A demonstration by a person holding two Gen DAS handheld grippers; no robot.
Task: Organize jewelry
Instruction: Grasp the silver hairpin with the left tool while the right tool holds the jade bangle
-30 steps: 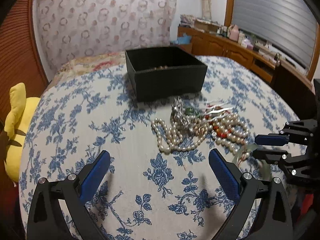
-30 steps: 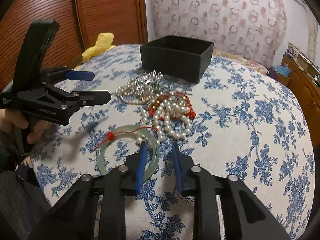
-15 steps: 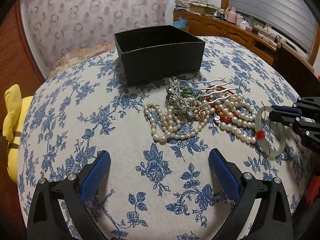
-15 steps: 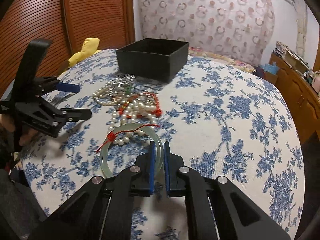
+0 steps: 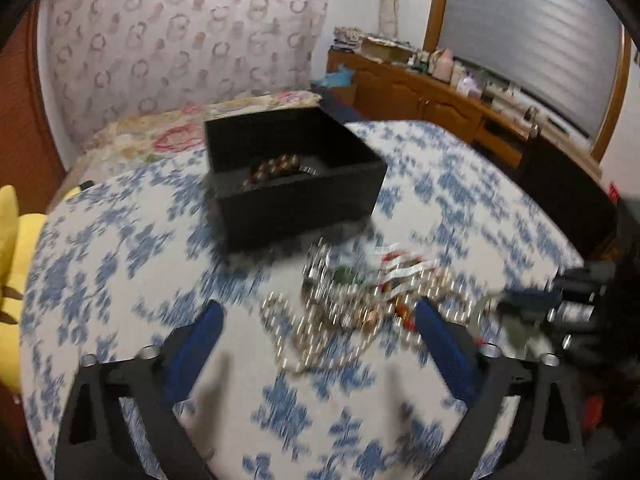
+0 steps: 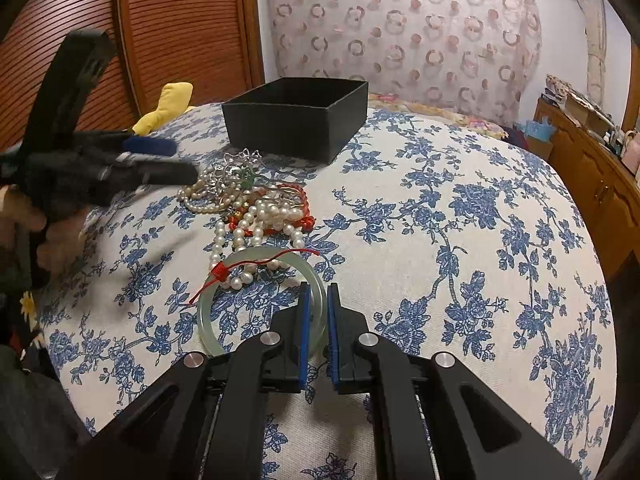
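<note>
Our right gripper (image 6: pixel 319 300) has just pinched shut on the rim of the pale green bangle (image 6: pixel 262 300), which lies on the floral cloth (image 6: pixel 460 208) beside the pearl heap (image 6: pixel 256 208), so it seems ready to lift toward the black box (image 6: pixel 296 116). Our left gripper (image 5: pixel 318 320) has swung over the heap, jaws wide but closing on nothing. Only its blurred view shows beads (image 5: pixel 276 168) already boxed.

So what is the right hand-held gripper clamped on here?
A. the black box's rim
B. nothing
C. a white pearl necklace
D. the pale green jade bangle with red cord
D: the right hand-held gripper has its blue pads closed on the rim of the pale green jade bangle with red cord, near the pearls.
</note>
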